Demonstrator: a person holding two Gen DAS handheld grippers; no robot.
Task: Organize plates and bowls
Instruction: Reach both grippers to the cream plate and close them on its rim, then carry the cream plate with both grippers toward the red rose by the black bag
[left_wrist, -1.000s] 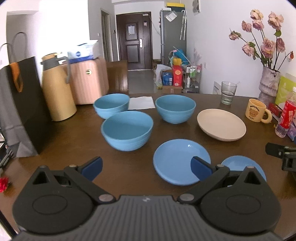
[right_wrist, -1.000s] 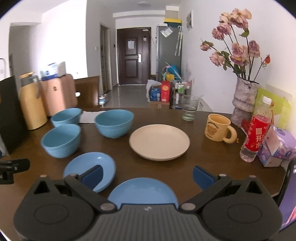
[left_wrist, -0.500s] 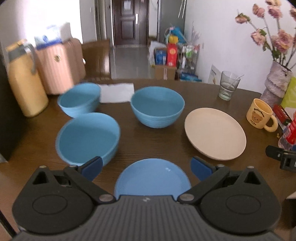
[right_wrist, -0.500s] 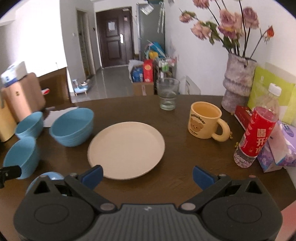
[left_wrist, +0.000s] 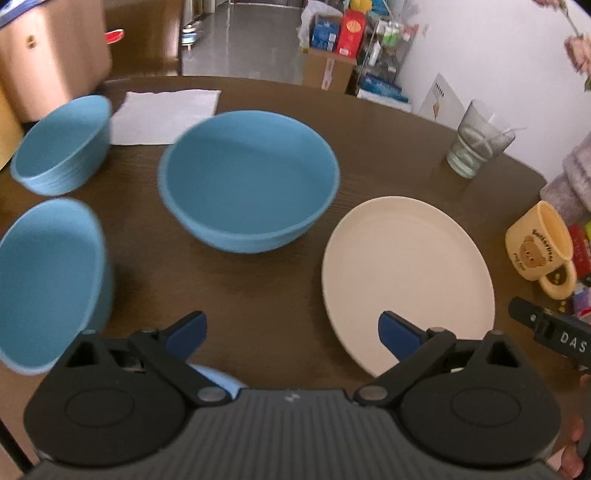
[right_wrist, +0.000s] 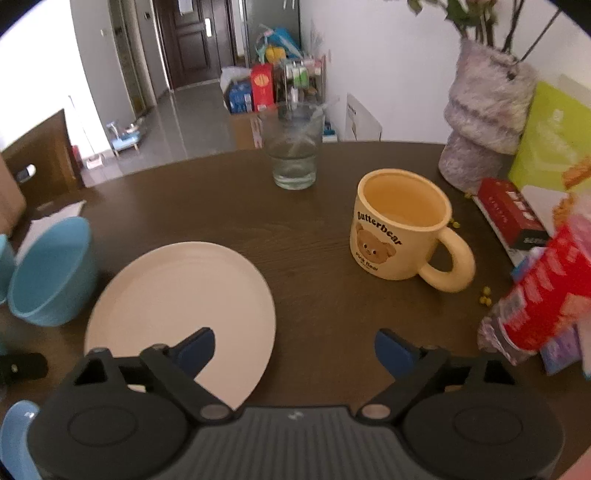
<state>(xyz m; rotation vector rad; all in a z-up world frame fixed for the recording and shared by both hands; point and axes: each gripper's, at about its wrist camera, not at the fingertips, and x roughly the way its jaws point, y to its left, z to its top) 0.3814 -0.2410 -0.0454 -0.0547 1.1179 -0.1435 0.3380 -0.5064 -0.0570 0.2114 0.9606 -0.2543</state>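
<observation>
The dark wooden table (left_wrist: 280, 280) carries the unsorted crockery, spread singly, none of it stacked, which suggests that sorting has hardly begun. Three blue bowls stand apart: the largest-looking blue bowl (left_wrist: 249, 181) at centre, a second blue bowl (left_wrist: 62, 146) behind it to the left beside a white napkin (left_wrist: 166, 116), and a third blue bowl (left_wrist: 48, 280) at the near left edge. The cream plate (left_wrist: 406, 277) lies flat to the right of the central bowl, near a yellow bear mug (right_wrist: 400, 227) and a glass of water (right_wrist: 295, 151), which are clutter and not part of the task. A sliver of a blue plate (left_wrist: 221, 378) shows under the left gripper's body.

The left gripper (left_wrist: 291, 332) hovers over bare wood between the bowls and the cream plate, tilted steeply downward, its blue pads (left_wrist: 184, 334) spread wide with nothing between them. The right gripper (right_wrist: 293, 349) points down likewise; its jaws have just been closing slightly yet stand wide, holding nothing, with its left pad (right_wrist: 195, 350) above the cream plate's near rim and the other over wood. This pose probably prepares a grasp of that rim.
</observation>
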